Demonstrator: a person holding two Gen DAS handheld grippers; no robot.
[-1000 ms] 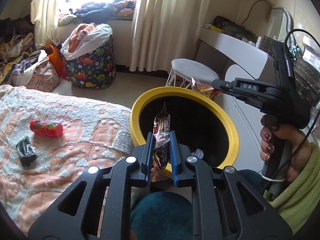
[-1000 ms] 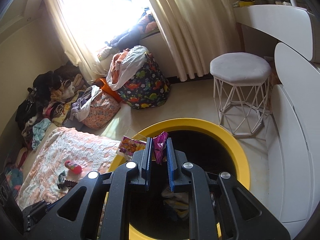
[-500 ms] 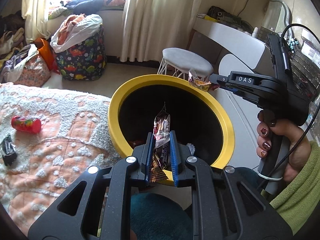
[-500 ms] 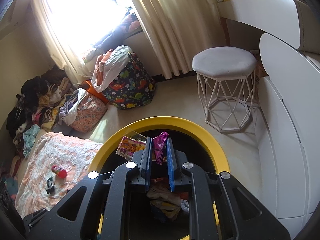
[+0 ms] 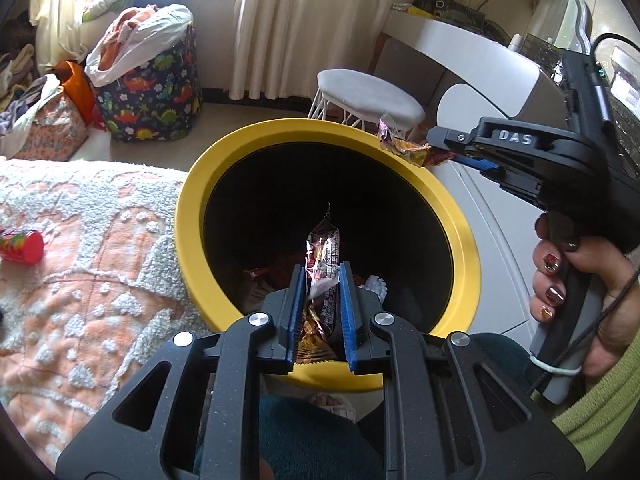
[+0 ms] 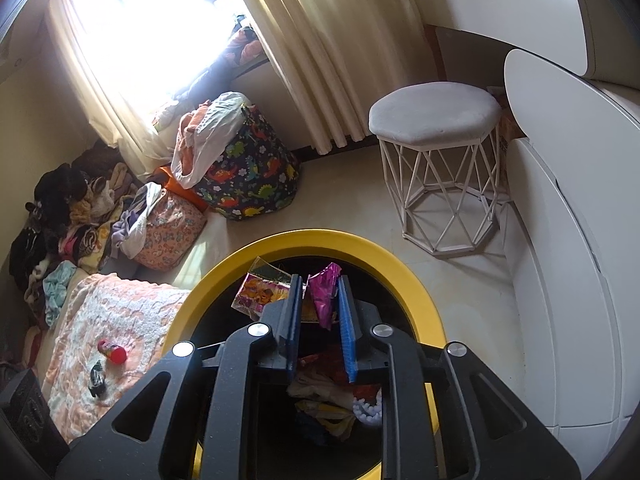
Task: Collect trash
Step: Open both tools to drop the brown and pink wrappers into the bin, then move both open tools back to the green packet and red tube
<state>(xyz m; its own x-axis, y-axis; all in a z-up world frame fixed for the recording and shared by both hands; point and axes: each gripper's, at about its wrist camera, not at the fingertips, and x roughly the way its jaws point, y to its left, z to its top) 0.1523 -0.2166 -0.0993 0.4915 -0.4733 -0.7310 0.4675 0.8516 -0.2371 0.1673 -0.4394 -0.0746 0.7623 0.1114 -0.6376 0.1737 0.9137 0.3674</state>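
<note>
A yellow-rimmed black trash bin (image 5: 192,216) stands beside the bed; it also shows in the right wrist view (image 6: 416,292). My left gripper (image 5: 323,276) is shut on a brown snack wrapper (image 5: 324,252) over the bin's near edge. My right gripper (image 6: 320,284) holds a purple wrapper (image 6: 323,292) and a yellow-pink wrapper (image 6: 260,292) over the bin's mouth; its jaws stand slightly wider than before. From the left wrist view the right gripper (image 5: 436,148) hangs over the bin's far rim with the wrappers (image 5: 404,146). Trash lies in the bin (image 6: 332,396).
On the orange-and-white bedspread (image 6: 100,320) lie a red can (image 6: 112,351) and a small black wrapper (image 6: 96,378). A white stool (image 6: 436,120), a dinosaur-print laundry bag (image 6: 248,172), clothes piles (image 6: 68,208) and a white desk (image 6: 560,200) surround the bin.
Both grippers moved further over the bin's mouth with their wrappers. The right gripper's jaws have parted a little around the purple wrapper.
</note>
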